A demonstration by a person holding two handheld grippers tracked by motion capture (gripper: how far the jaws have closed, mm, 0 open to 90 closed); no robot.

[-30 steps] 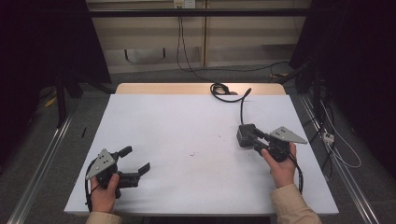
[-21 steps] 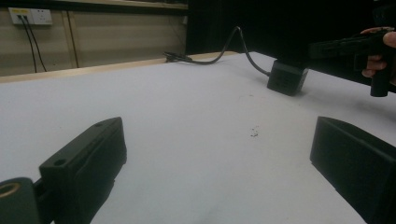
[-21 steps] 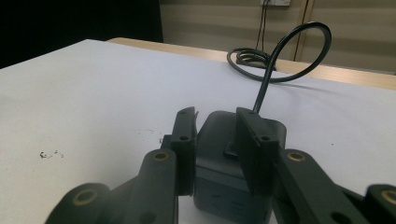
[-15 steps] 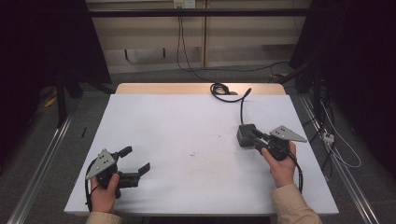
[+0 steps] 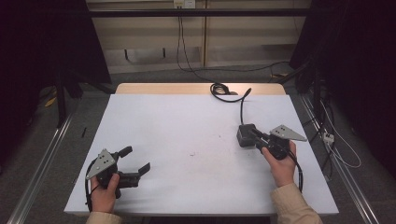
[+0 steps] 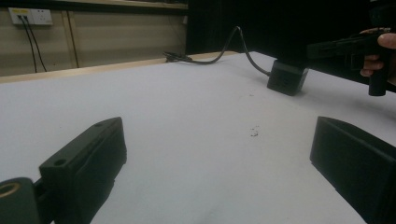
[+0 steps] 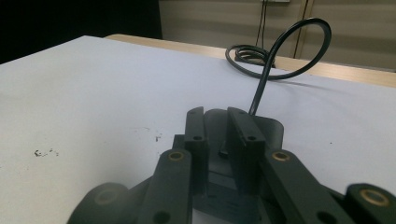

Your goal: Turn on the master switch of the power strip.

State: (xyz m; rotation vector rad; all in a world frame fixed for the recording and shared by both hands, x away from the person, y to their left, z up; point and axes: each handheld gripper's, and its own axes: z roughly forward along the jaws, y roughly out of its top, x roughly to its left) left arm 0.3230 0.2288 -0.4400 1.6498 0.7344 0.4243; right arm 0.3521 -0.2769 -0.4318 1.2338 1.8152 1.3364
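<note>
My right tool (image 5: 252, 135) is nearly closed over the adapter (image 5: 245, 135), a rigid, dense, smooth block best pinched across flat sides, its stiff cord (image 5: 241, 105) dragging; left tool (image 5: 137, 161) spread wide

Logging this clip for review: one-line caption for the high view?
Right gripper at a black power adapter on the white table; left gripper rests open.

The high view looked forward and down from above the person's side, taking in the whole table (image 5: 187, 135) from some distance. The left gripper view sat low, close behind its own tool (image 6: 219, 172), facing across the table toward the black adapter box (image 6: 287, 77). The right gripper view sat right behind its tool (image 7: 215, 133), almost against that same box (image 7: 268, 128). All three shared the box and its cable (image 5: 233, 95).
</note>
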